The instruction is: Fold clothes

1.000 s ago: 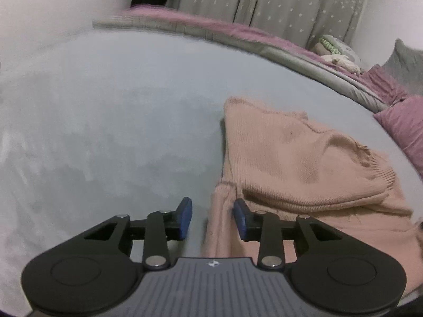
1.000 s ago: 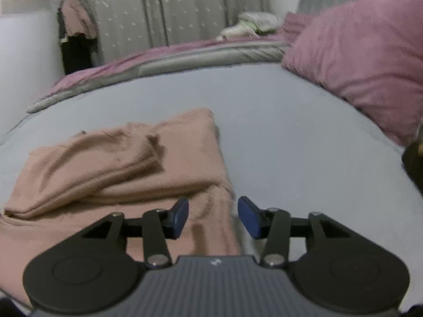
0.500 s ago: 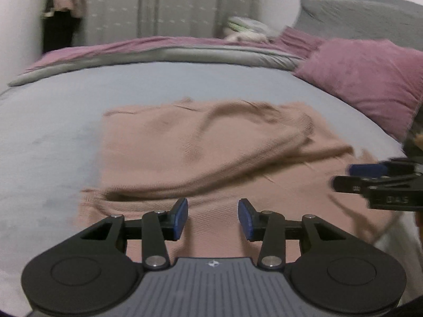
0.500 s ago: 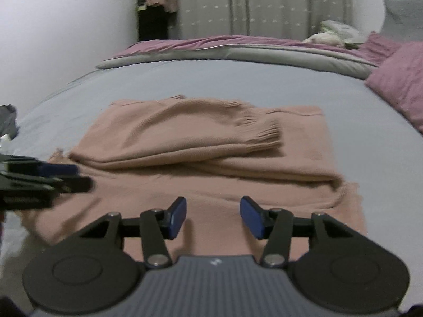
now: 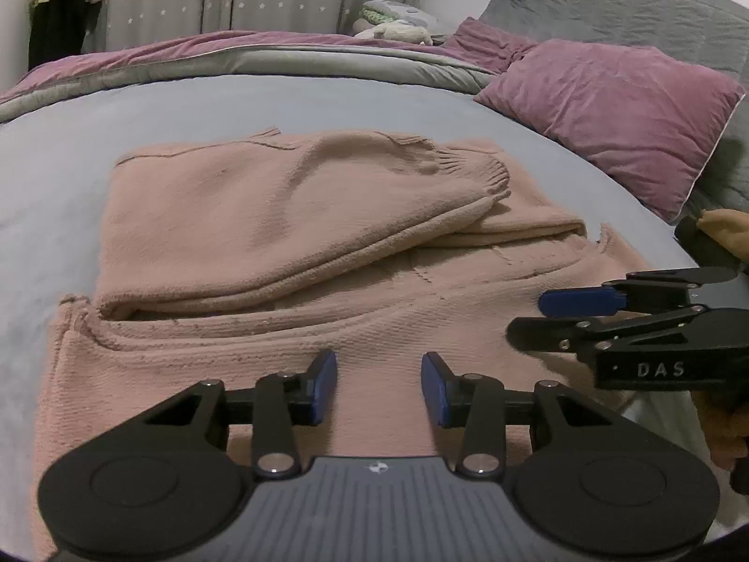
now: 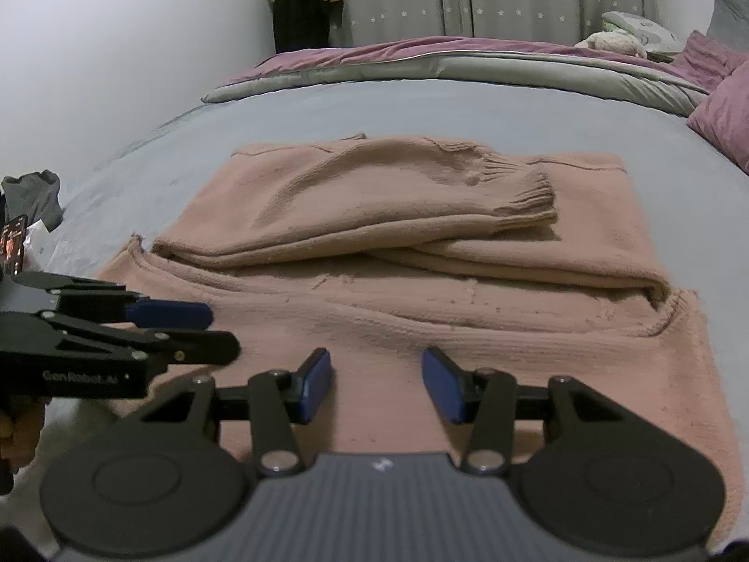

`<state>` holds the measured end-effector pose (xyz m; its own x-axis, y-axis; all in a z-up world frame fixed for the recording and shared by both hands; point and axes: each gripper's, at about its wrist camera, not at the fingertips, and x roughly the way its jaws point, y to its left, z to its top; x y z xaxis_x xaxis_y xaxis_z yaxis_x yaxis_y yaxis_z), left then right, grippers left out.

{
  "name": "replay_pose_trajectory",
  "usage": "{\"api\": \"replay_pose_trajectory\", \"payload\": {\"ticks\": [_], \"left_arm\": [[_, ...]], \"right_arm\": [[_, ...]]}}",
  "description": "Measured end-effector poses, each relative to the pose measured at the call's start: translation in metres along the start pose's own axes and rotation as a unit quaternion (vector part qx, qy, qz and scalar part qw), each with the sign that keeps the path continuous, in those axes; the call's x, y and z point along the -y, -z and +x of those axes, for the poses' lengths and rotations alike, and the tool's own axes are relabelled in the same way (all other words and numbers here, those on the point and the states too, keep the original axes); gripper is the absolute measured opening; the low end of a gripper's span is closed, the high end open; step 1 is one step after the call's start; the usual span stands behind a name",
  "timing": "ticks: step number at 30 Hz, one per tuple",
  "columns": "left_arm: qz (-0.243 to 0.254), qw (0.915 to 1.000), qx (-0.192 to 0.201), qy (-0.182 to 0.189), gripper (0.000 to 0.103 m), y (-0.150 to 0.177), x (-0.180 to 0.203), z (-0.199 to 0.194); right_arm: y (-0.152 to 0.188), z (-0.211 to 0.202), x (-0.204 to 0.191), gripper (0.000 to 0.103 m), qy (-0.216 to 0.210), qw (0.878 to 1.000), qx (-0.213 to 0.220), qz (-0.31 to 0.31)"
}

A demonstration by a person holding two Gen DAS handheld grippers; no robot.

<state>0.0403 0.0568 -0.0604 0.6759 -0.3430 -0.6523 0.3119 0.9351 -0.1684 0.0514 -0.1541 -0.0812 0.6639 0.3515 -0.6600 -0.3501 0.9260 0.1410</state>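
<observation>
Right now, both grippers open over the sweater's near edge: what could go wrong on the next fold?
1. The sleeves lie loosely stacked across the pink knit sweater; lifting the near hem could slide them off and undo the fold.
2. Left gripper and right gripper sit close side by side, so a grab near the hem's middle may leave the outer corners sagging.
3. The thick knit may bunch, so the fingers could pinch only the top layer.

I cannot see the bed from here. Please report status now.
Left gripper and right gripper both open, empty, above near hem. Pink sweater flat on bed, sleeves folded in. Nothing in the way.
</observation>
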Motion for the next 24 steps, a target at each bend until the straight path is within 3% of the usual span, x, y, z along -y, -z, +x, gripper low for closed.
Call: {"api": "replay_pose_trajectory", "payload": {"ticks": [24], "left_arm": [[-0.018, 0.9998, -0.006, -0.011, 0.04, -0.005, -0.023, -0.006]], "right_arm": [[0.0, -0.011, 0.033, 0.047, 0.049, 0.999, 0.002, 0.017]]}}
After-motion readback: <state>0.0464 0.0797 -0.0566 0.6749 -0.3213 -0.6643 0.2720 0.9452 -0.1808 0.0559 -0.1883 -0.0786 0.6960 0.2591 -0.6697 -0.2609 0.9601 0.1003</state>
